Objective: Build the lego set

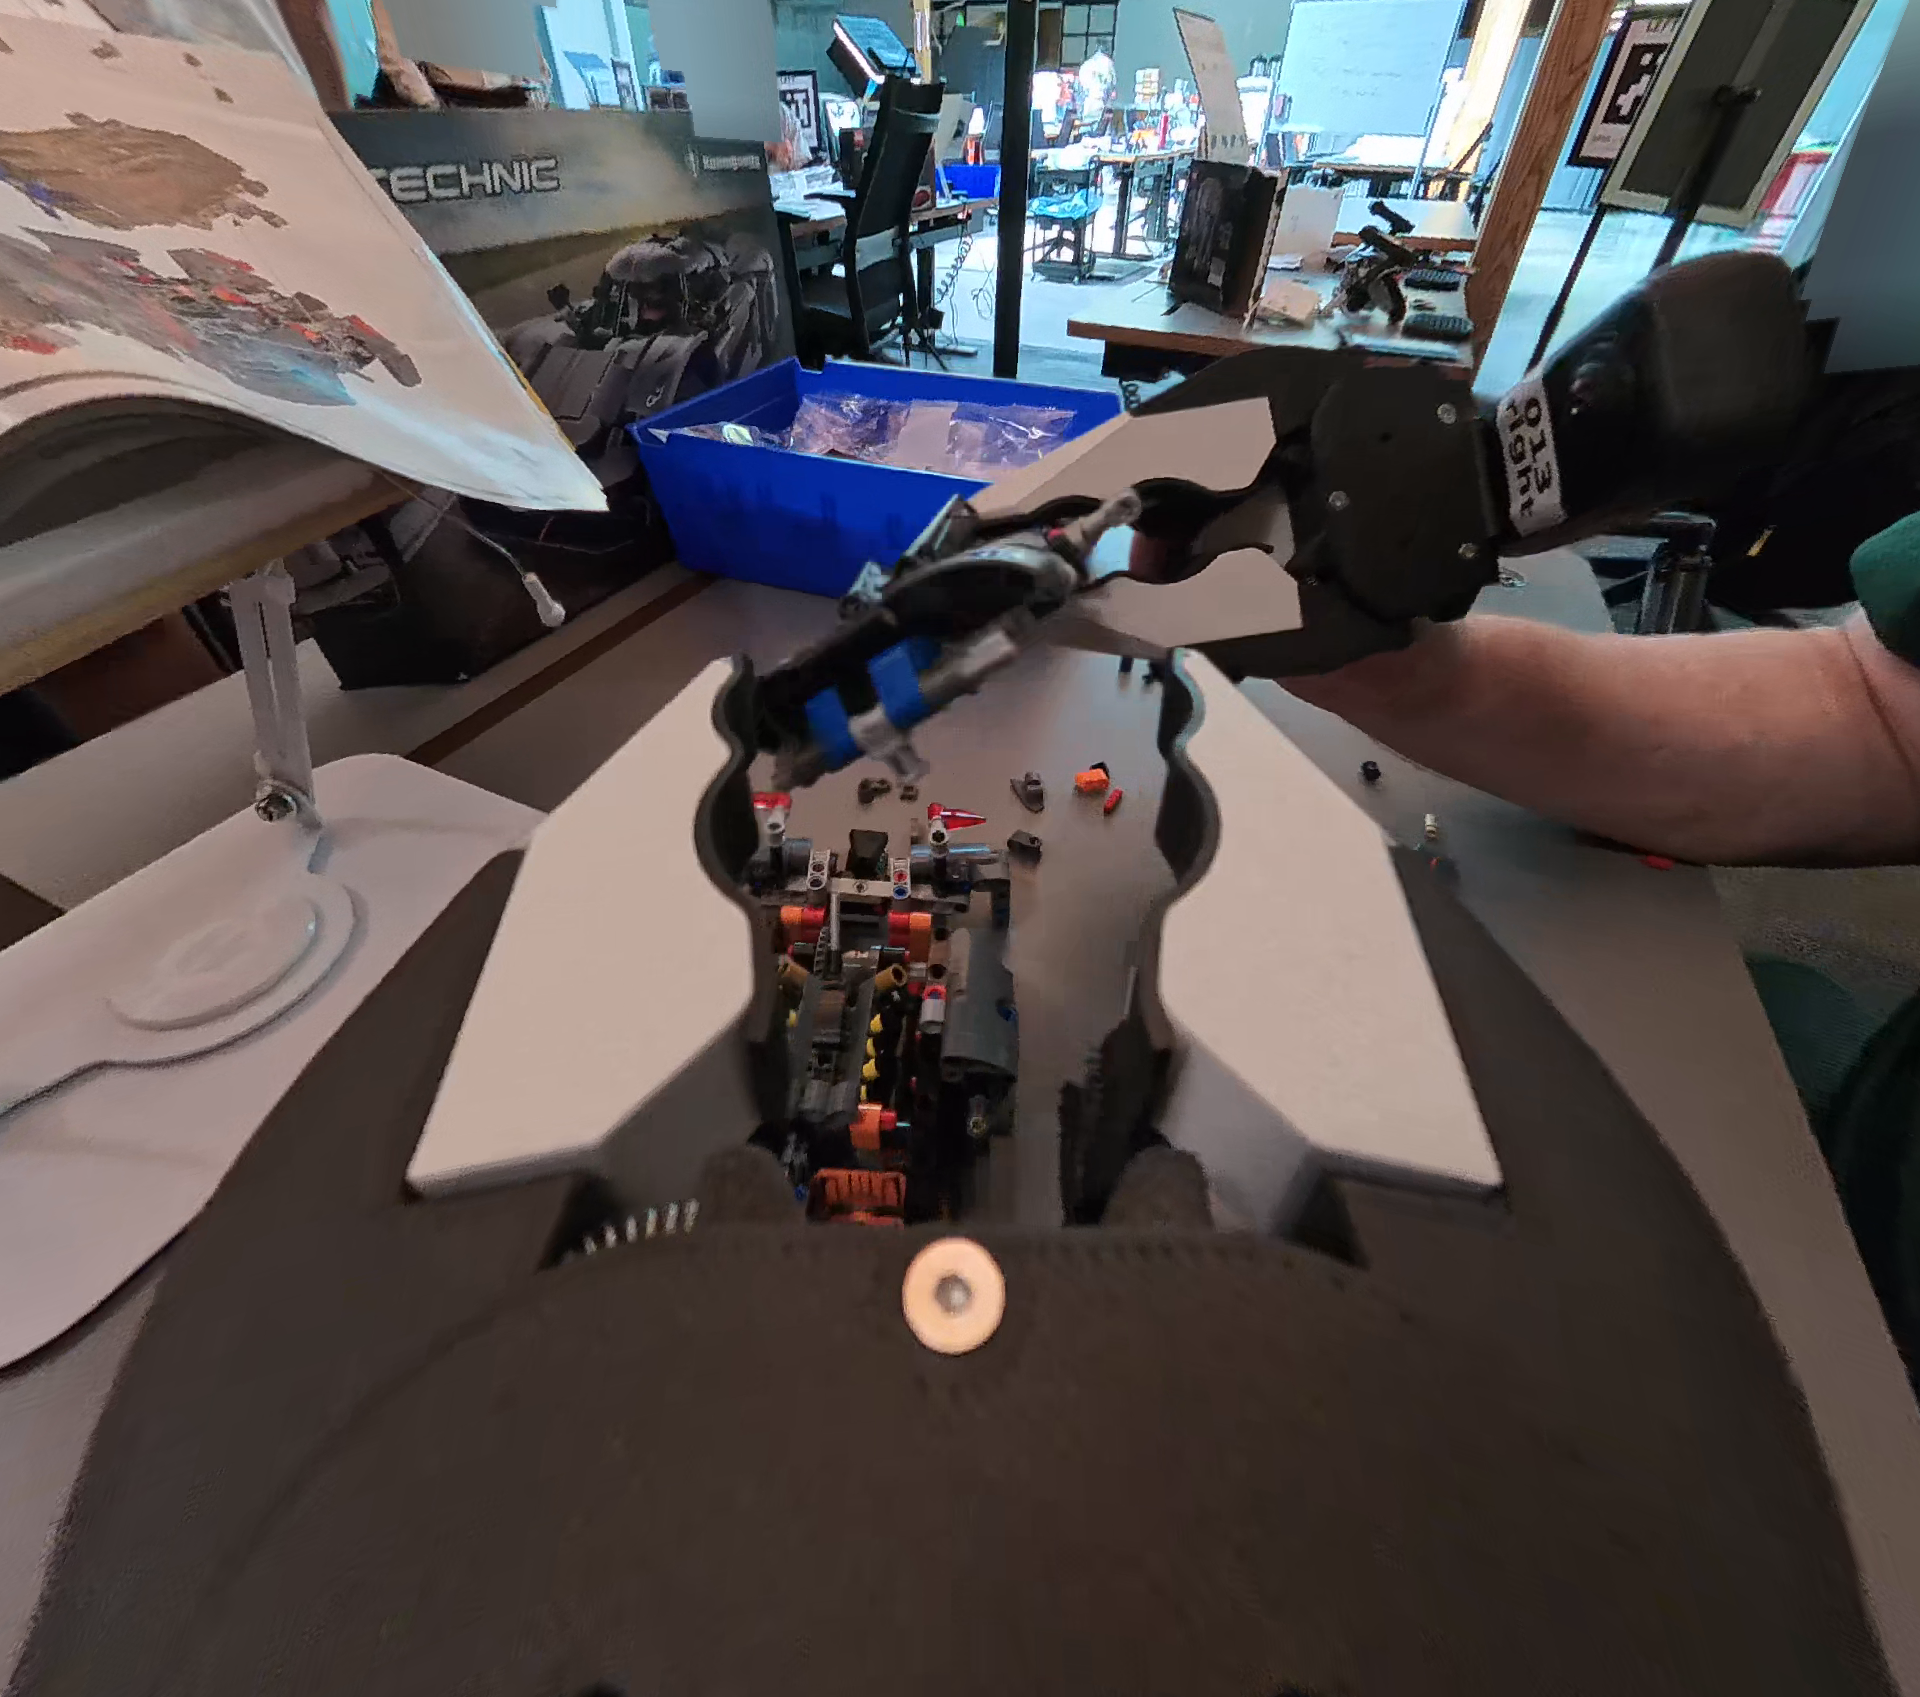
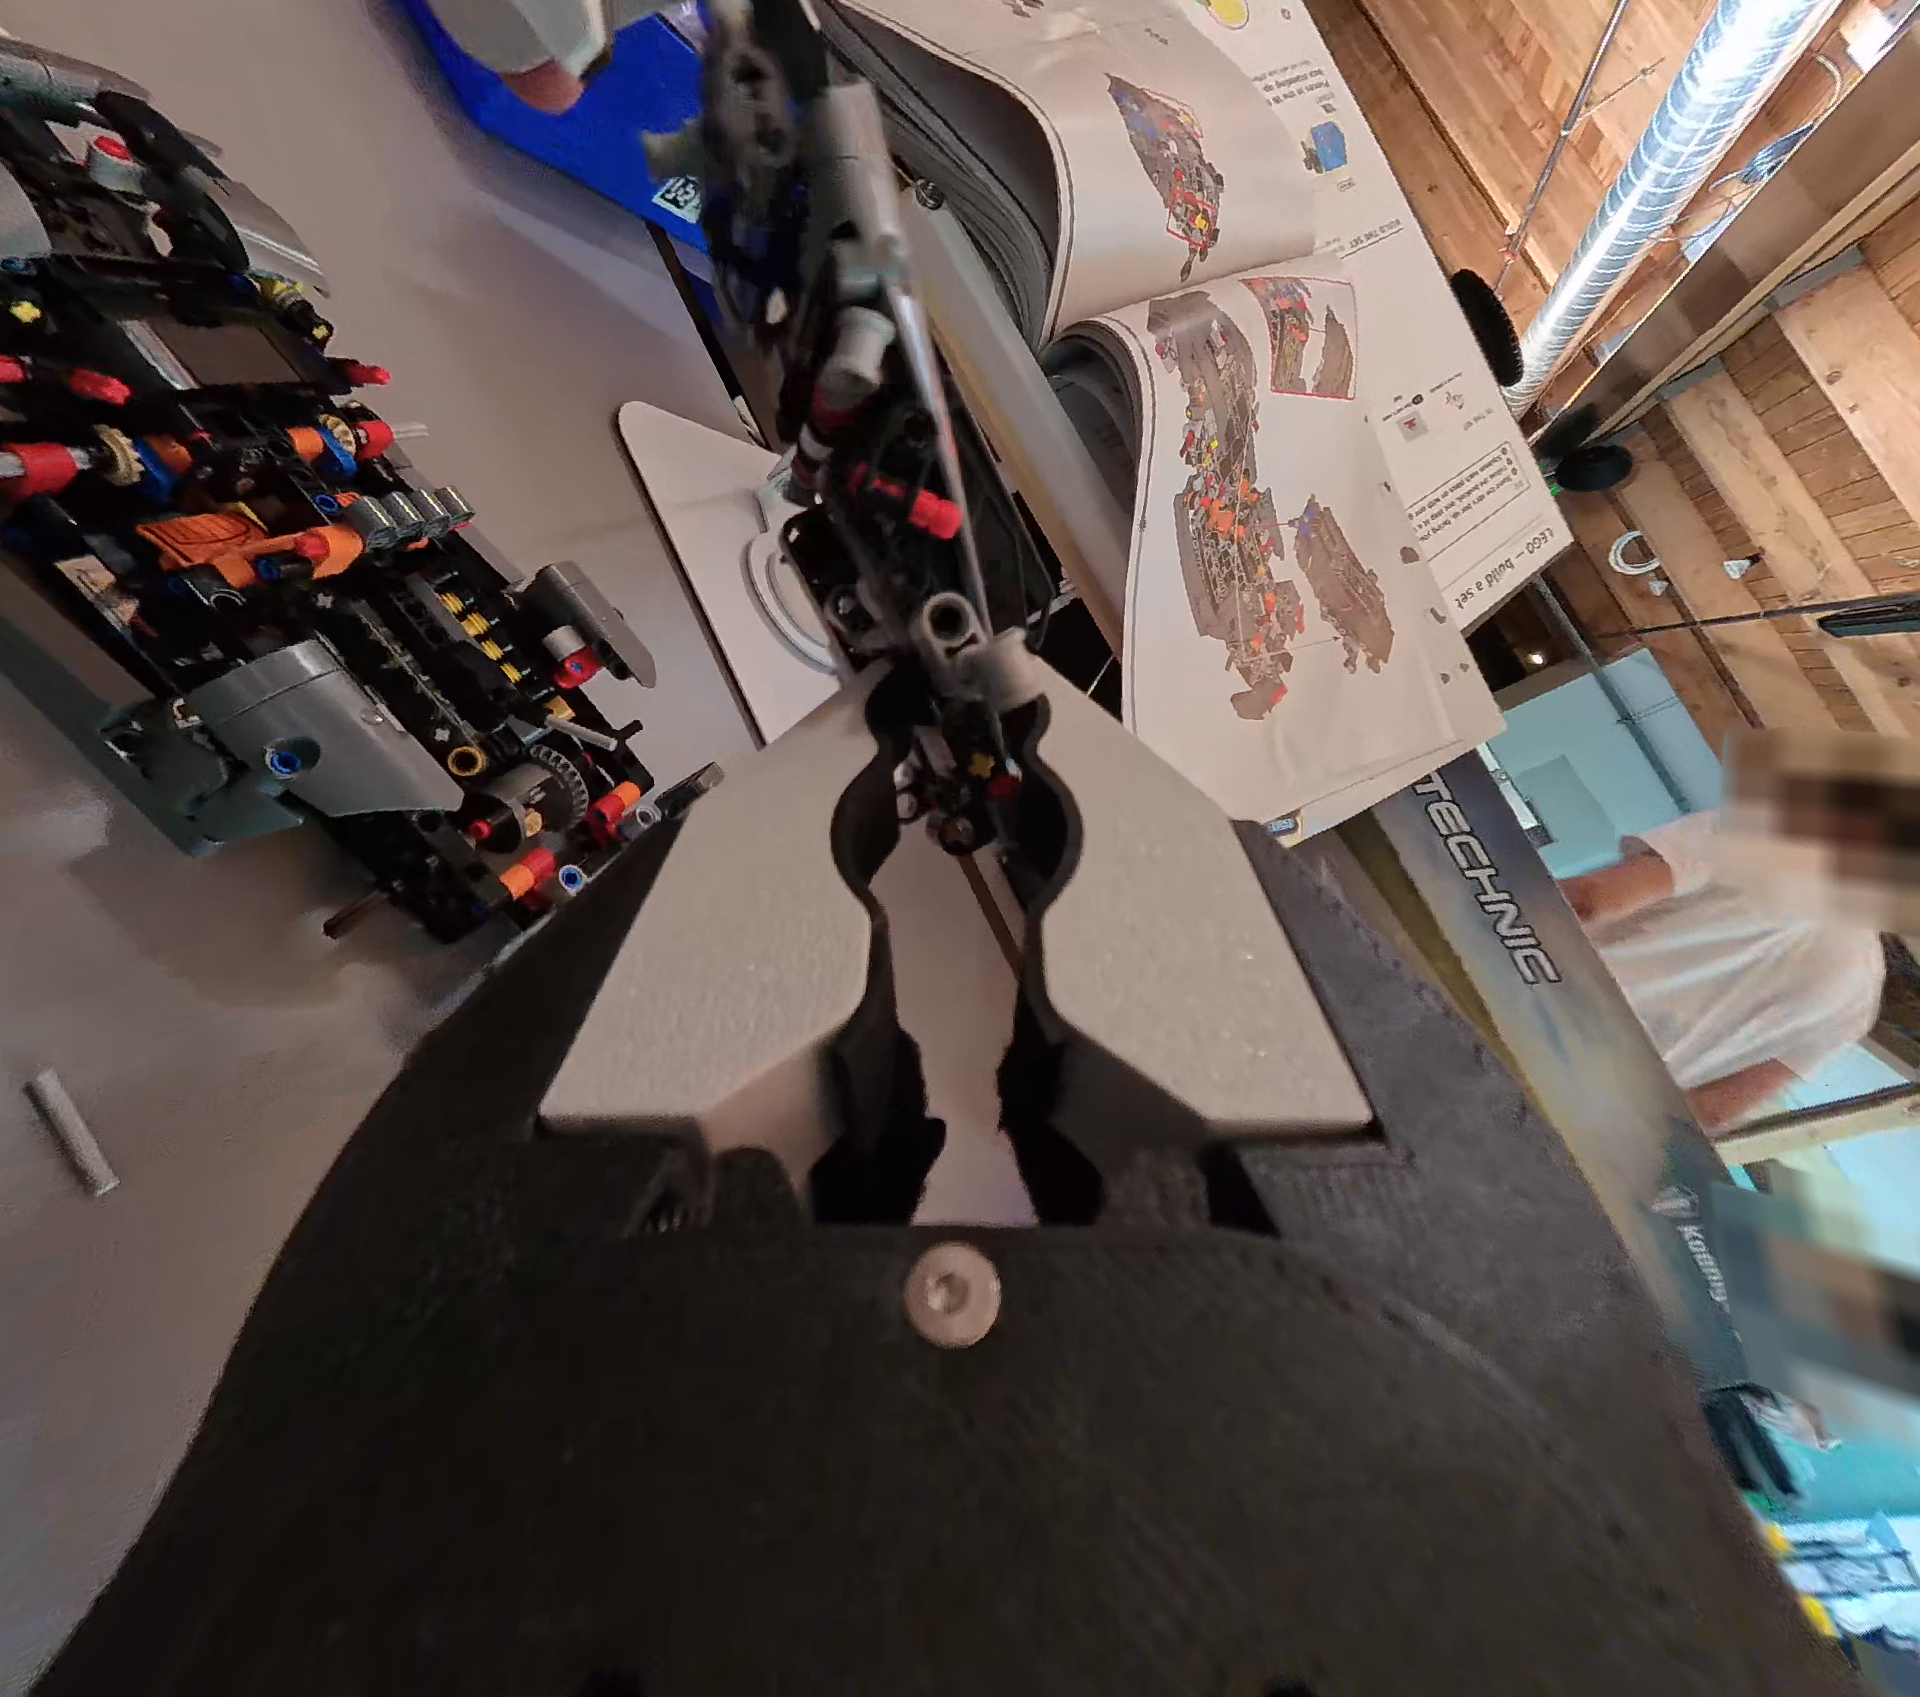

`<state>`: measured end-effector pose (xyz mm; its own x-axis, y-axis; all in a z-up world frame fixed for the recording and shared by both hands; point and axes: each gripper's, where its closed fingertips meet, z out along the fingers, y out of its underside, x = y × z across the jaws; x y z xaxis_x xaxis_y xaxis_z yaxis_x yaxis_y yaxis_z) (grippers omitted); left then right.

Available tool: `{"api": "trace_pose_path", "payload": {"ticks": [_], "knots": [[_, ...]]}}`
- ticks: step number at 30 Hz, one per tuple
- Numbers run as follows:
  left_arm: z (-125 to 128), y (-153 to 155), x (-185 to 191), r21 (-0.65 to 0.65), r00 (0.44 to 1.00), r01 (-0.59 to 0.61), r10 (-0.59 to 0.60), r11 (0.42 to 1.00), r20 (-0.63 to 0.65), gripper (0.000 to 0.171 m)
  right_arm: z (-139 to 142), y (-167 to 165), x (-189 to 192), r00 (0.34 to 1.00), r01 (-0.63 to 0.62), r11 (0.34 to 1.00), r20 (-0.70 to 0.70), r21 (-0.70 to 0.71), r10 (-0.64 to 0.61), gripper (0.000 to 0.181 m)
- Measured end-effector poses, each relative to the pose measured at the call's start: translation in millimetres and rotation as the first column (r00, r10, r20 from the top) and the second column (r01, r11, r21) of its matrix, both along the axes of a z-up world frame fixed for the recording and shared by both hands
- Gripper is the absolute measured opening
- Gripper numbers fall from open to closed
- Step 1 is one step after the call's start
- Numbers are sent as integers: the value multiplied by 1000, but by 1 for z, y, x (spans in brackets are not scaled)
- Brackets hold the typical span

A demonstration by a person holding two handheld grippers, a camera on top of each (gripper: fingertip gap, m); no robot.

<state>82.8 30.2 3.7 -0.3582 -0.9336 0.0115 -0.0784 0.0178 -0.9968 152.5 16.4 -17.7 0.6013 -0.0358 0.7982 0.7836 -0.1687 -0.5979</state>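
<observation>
A long Lego chassis (image 1: 883,972), black with orange, red and yellow parts, lies on the grey table between the fingers of my left gripper (image 1: 956,691), which is open wide. It also shows in the right wrist view (image 2: 312,556) at the left. My right gripper (image 2: 961,691) is shut on a slim grey, black and blue sub-assembly (image 2: 842,359) and holds it in the air. In the left wrist view the right gripper (image 1: 1049,567) comes in from the right. The sub-assembly (image 1: 904,650) slants down to my left fingertip, above the chassis's far end.
Small loose pieces (image 1: 1091,780) lie beyond the chassis, and a grey axle (image 2: 68,1128) lies apart. A blue bin (image 1: 810,494) with bags stands behind. An open instruction booklet (image 1: 208,245) rests on a white stand (image 1: 208,920) at the left, before the set's box (image 1: 582,245). Left tips to right tips: about 8 centimeters.
</observation>
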Motion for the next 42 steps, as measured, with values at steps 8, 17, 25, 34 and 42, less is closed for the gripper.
{"api": "trace_pose_path", "payload": {"ticks": [8, 17, 25, 34, 42], "knots": [[-19, 2, 19, -25, 985, -5, 1, 1000, -173, 83, -5, 2, 1, 999, 20, 1000, 51, -4, -20, 14], [-22, 2, 21, -305, 945, 101, -187, 947, -267, 81, -5, 3, -9, 990, -7, 1000, 141, 5, 6, 14], [-37, -1, 27, -273, 932, 111, -195, 956, -306, 77, -12, 6, 3, 997, 11, 1000, 82, -11, -10, 18], [-42, 1, 31, -231, 950, 104, -165, 967, -264, 49, -23, 9, 13, 999, 29, 998, -15, -61, -30, 24], [-39, 1, 30, -111, 973, 100, -120, 989, -195, 47, -21, 9, 13, 998, 19, 999, -65, -36, -22, 26]]}}
